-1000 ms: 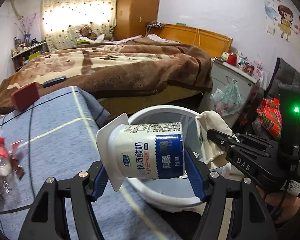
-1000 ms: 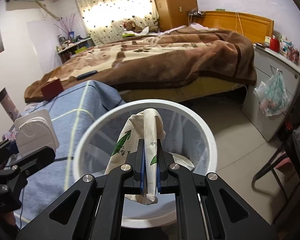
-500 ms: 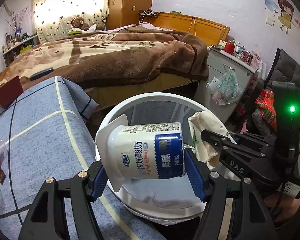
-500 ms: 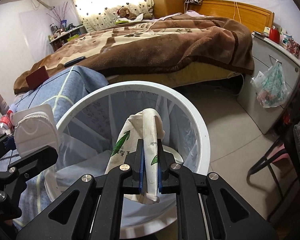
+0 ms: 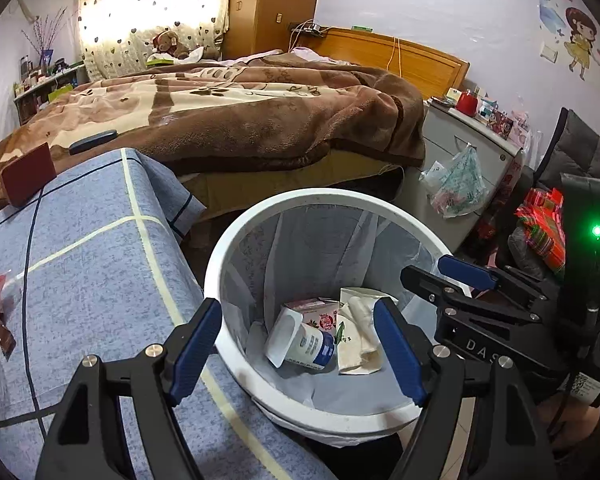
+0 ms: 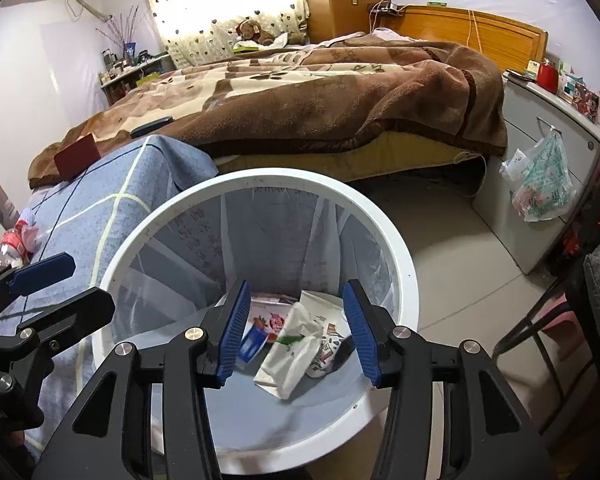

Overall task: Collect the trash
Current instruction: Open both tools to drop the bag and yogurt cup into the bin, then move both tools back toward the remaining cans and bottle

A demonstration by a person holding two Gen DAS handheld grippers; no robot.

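Both sets of jaws were opening with nothing between them — the left gripper (image 5: 298,344) and right gripper (image 6: 296,330) hung over the round white plastic trash bin (image 5: 236,240). The blue-and-white yogurt cup (image 5: 300,340) and crumpled white paper wrapper (image 6: 290,350) lay at its bottom — beside the blue-covered desk (image 5: 100,272).

Backlit curtain (image 5: 148,12) glares; the room is dim, sharp, fisheye-bent at edges.

Both wrist views close above bin (image 5: 260,216), angled down; share bin, bed (image 6: 320,92).

White bin (image 5: 236,264), blue-and-white yogurt cup (image 5: 306,342), seemingly green-printed white wrapper (image 6: 290,350)
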